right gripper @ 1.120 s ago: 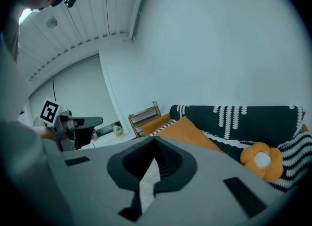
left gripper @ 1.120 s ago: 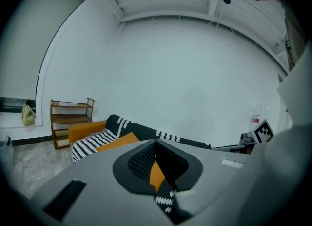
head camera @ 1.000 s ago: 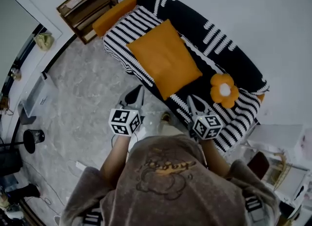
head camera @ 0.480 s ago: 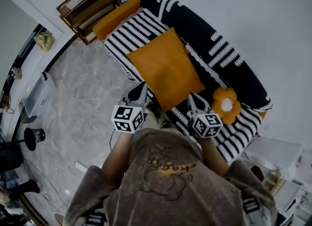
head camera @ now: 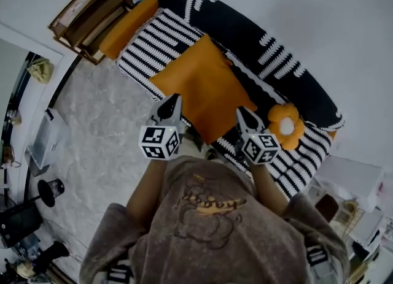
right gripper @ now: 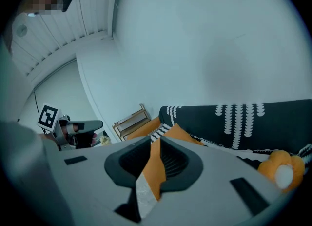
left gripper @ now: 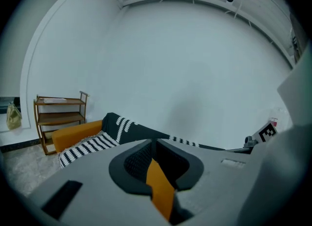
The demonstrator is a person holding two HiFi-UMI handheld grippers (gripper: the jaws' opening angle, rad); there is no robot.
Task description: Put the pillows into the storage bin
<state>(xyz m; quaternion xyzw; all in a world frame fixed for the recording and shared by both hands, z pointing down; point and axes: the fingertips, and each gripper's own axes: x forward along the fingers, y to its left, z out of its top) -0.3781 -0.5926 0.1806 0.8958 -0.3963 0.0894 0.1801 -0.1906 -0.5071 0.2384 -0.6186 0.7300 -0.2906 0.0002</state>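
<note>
Found the left hand-held gripper (head camera: 174, 97) clenched tight, jaws together and nothing pinched in them, just a sliver of orange showing through from behind. Found the right hand-held gripper (head camera: 241, 110) pretty much clenched as well, barely a hair of a gap, also holding nothing. So, counted two of those, both low centre in the head view, poking out over the near edge of the sofa (head camera: 270, 56). Couldn't tell from up top about any actual contact.

Counted two pillows. Spotted one big square orange pillow (head camera: 202, 83) lying flat mid-frame on the striped seat, its lower corner between the two sets of jaws. Spotted one little flower pillow (head camera: 284, 127), orange petals with a white middle, further right on the same seat, just beside the right hand-held gripper's marker cube.

Counted one sofa, black with white stripes, running from upper left to lower right. Counted one wooden shelf (head camera: 80, 13) in the upper left corner, just off the sofa's end. Noticed grey marbled floor (head camera: 104, 135) down the left side.
</note>
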